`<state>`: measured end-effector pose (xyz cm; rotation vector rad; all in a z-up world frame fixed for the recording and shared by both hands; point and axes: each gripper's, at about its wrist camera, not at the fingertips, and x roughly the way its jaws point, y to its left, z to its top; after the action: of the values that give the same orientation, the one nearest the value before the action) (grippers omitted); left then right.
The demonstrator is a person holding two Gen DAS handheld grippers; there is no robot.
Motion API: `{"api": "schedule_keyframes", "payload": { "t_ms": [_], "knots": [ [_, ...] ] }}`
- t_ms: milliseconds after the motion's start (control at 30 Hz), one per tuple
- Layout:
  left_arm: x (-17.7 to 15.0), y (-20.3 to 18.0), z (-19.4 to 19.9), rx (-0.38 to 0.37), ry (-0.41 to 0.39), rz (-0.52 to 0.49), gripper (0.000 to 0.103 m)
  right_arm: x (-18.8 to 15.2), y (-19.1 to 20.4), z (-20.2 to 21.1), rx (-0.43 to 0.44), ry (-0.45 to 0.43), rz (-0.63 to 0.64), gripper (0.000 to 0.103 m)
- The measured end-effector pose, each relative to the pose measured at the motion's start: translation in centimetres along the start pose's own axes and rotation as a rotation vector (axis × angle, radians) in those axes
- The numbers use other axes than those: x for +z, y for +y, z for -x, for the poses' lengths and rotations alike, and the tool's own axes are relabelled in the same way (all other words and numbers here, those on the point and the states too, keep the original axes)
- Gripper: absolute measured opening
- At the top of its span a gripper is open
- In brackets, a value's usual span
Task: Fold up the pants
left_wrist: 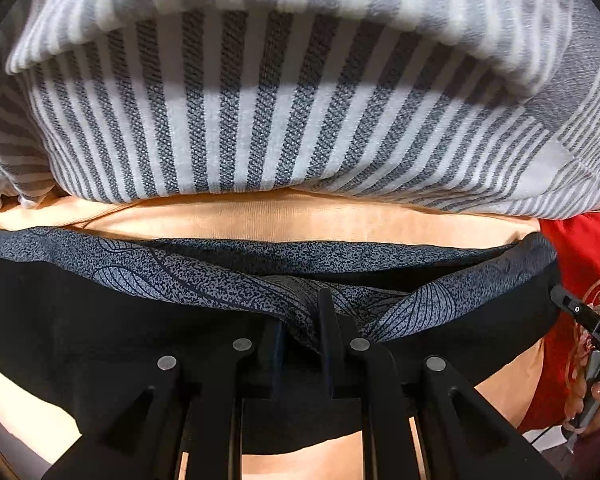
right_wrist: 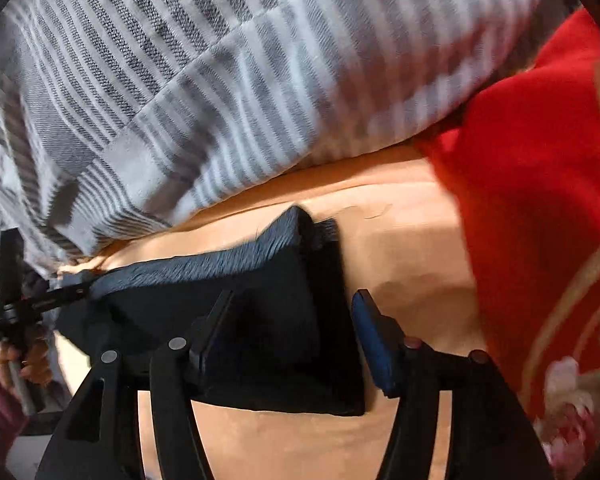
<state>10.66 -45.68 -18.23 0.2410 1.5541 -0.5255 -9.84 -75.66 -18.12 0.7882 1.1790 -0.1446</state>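
- We see the pants [right_wrist: 260,320], black with a blue-grey patterned waistband, lying folded on an orange sheet [right_wrist: 400,248].
- Our left gripper [left_wrist: 300,320] has its two fingers drawn close together, pinching a fold of the patterned waistband between them.
- Our right gripper [right_wrist: 292,328] stands wide apart and holds nothing; the right-hand edge of the folded pants lies in the gap, with one finger over the black cloth and the other just beside its edge, above the sheet.
- A grey-and-white striped pillow [left_wrist: 292,112] rests just beyond the pants.
- A red cloth [right_wrist: 540,160] with gold trim lies to the right, apart from the pants.
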Motion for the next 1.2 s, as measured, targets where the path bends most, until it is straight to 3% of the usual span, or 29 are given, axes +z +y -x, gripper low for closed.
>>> {"api": "schedule_keyframes", "payload": {
  "t_ms": [67,133,300,367,400,433,500,633,833,900,933,1033,1200],
  "knots": [
    [0.0,-0.4,-0.2,0.011,0.02,-0.009,0.016,-0.1,0.0,-1.0,0.013,0.034,-0.009,0.057],
    [-0.1,-0.2,0.3,0.011,0.038,-0.013,0.018,-0.3,-0.2,-1.6,-0.044,0.054,0.001,0.011],
    [-0.6,-0.1,2.3,-0.043,0.041,-0.04,0.024,-0.9,-0.8,-1.3,-0.134,0.059,0.008,0.008],
    [-1.1,0.2,3.3,-0.058,0.04,-0.067,0.042,-0.9,-1.0,-1.2,-0.169,0.064,0.024,0.008],
    [-1.5,0.2,4.2,-0.023,0.005,-0.09,0.082,-1.1,-0.9,-1.5,-0.191,0.069,0.032,0.008],
    [-1.5,0.4,4.9,0.008,-0.03,-0.11,0.101,-1.2,-0.7,-1.9,-0.215,0.072,0.04,0.008],
    [-2.1,0.4,6.0,0.042,-0.09,-0.142,0.102,-1.3,-0.9,-2.4,-0.213,0.07,0.019,0.008],
    [-2.1,1.8,5.4,0.114,-0.076,-0.088,0.102,-1.3,-1.0,-2.0,-0.225,0.063,0.007,0.008],
    [-3.5,3.7,4.5,0.152,-0.072,-0.031,0.102,-2.3,0.0,-1.0,-0.363,0.048,0.006,0.009],
    [-4.0,4.1,4.1,0.161,-0.066,-0.027,0.102,-2.6,0.2,-0.3,-0.463,0.01,-0.035,0.009],
    [-4.1,4.0,3.9,0.172,-0.08,-0.021,0.102,-2.7,0.1,0.5,-0.486,-0.021,-0.061,0.016],
    [-4.3,4.3,4.0,0.198,-0.141,0.0,0.102,-2.5,1.2,2.8,-0.398,-0.133,-0.07,0.017],
    [-4.6,3.3,1.3,0.243,-0.139,-0.005,0.102,-0.3,5.1,0.5,-0.311,-0.11,0.08,0.016]
  ]
}}
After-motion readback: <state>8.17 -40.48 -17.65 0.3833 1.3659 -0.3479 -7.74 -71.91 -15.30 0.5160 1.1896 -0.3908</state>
